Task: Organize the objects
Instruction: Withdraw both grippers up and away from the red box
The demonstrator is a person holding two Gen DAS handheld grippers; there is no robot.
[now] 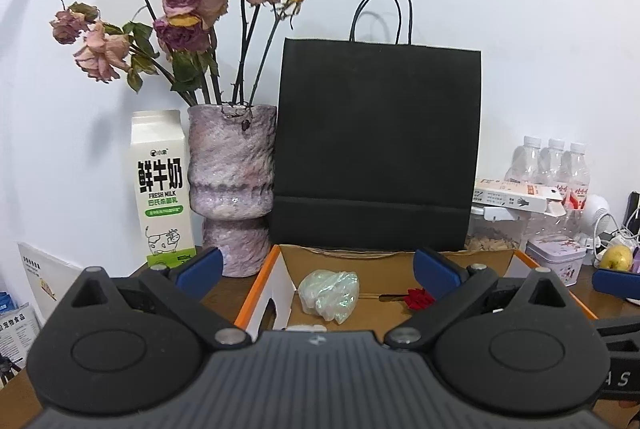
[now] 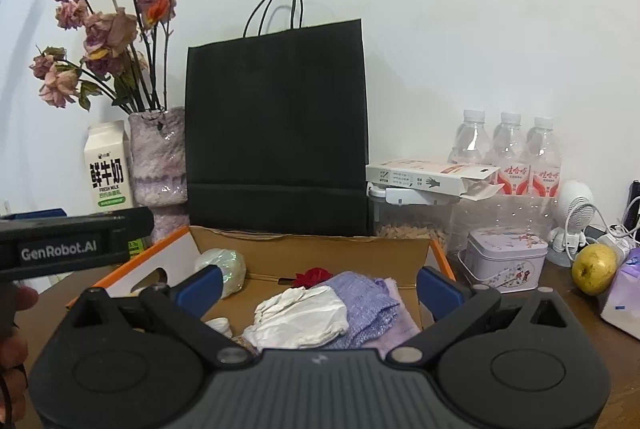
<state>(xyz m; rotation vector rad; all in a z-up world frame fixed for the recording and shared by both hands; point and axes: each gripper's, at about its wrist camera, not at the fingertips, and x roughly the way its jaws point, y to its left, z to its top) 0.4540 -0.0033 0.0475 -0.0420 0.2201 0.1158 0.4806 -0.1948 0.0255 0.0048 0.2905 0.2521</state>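
An open cardboard box [image 1: 396, 254] with orange edges sits on the brown table in front of a black paper bag [image 1: 376, 145]. In it lie a pearly plastic bundle [image 1: 330, 292] and a red fabric rose [image 1: 418, 298]. My left gripper [image 1: 318, 267] is open and empty above the box's near left part. In the right wrist view the box [image 2: 320, 249] also holds a white crumpled cloth [image 2: 298, 317], a lilac knitted cloth [image 2: 366, 299], the rose [image 2: 316, 275] and the bundle [image 2: 222, 269]. My right gripper [image 2: 320, 287] is open and empty above the cloths.
A milk carton [image 1: 162, 189] and a vase of dried roses [image 1: 234, 185] stand left of the bag. At the right are water bottles [image 2: 508, 153], a glove box [image 2: 424, 175], a clear container [image 2: 412, 219], a tin [image 2: 506, 257], a pear [image 2: 594, 269] and a small white fan [image 2: 574, 213].
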